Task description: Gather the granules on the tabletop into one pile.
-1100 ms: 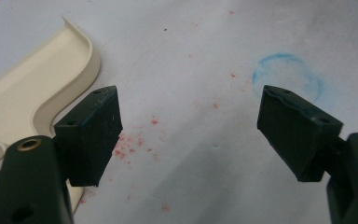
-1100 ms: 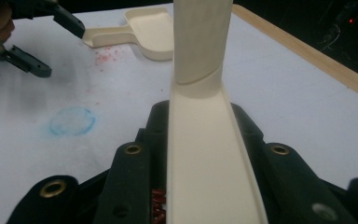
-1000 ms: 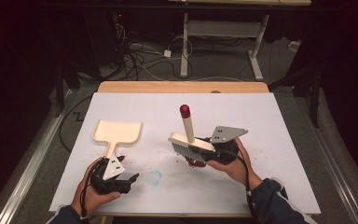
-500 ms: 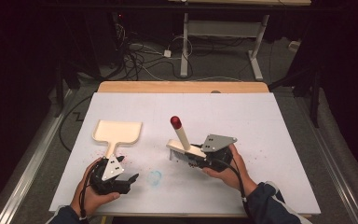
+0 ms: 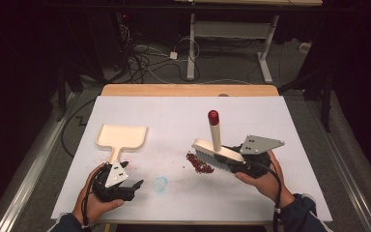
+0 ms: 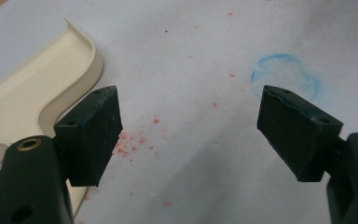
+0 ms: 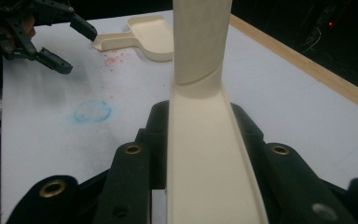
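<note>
Right gripper (image 5: 232, 166) clamps the cream brush (image 5: 217, 155), its bristles touching the red crumbs (image 5: 199, 164). Left gripper (image 6: 186, 135) gapes empty beside the dustpan (image 5: 121, 137).

A lab or test room is suggested: a white sheet (image 5: 280, 125) is laid over a wooden table (image 5: 188, 90), cables (image 5: 145, 58) are tangled on the carpeted floor (image 5: 232, 63), and metal desk legs (image 5: 265, 53) are surrounded by darkness.
</note>
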Action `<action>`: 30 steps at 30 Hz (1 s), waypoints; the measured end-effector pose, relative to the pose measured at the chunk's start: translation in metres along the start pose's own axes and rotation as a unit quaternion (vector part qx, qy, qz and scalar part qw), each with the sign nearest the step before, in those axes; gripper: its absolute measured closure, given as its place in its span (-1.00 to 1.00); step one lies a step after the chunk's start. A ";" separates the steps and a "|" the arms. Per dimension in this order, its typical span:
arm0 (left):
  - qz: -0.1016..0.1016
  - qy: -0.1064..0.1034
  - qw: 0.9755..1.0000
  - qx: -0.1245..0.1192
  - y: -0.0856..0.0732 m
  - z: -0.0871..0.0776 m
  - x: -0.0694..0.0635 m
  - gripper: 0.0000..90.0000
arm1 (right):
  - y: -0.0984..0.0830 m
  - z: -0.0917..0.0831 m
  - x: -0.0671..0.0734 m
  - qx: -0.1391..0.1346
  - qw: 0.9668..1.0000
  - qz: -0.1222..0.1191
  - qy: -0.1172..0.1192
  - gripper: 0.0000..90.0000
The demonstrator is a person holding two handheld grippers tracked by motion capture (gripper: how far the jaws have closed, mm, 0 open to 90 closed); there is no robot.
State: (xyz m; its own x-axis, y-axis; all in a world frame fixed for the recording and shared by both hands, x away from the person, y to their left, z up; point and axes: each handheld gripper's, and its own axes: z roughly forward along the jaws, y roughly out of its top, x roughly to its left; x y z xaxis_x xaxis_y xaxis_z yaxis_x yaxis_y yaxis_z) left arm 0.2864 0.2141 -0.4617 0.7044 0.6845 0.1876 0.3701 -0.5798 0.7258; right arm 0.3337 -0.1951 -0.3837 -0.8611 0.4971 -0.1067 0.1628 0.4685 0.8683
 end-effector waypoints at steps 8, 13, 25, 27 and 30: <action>0.003 0.006 1.000 0.000 0.001 -0.001 0.000 -0.53 | -0.016 -0.050 -0.004 0.003 0.999 0.040 -0.003 0.50; 0.006 0.008 1.000 0.001 0.002 0.000 0.000 -0.53 | -0.032 -0.073 -0.003 0.023 0.997 0.069 0.000 0.50; 0.008 0.008 1.000 0.003 0.003 0.001 -0.001 -0.53 | -0.058 -0.091 -0.009 0.084 0.990 0.107 0.026 0.50; 0.008 0.008 1.000 0.004 0.002 0.001 -0.001 -0.53 | -0.061 -0.088 -0.013 0.094 0.989 0.106 0.032 0.50; 0.009 0.008 1.000 0.005 0.002 0.002 -0.001 -0.53 | -0.063 -0.081 -0.021 0.109 0.988 0.100 0.037 0.50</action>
State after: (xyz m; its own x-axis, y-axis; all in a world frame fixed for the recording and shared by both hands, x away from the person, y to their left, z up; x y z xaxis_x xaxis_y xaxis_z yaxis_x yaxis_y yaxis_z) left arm 0.2876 0.2112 -0.4615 0.7019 0.6803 0.2112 0.3634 -0.5970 0.7152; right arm 0.3023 -0.2945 -0.3968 -0.8326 0.5449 0.0996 0.4270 0.5168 0.7420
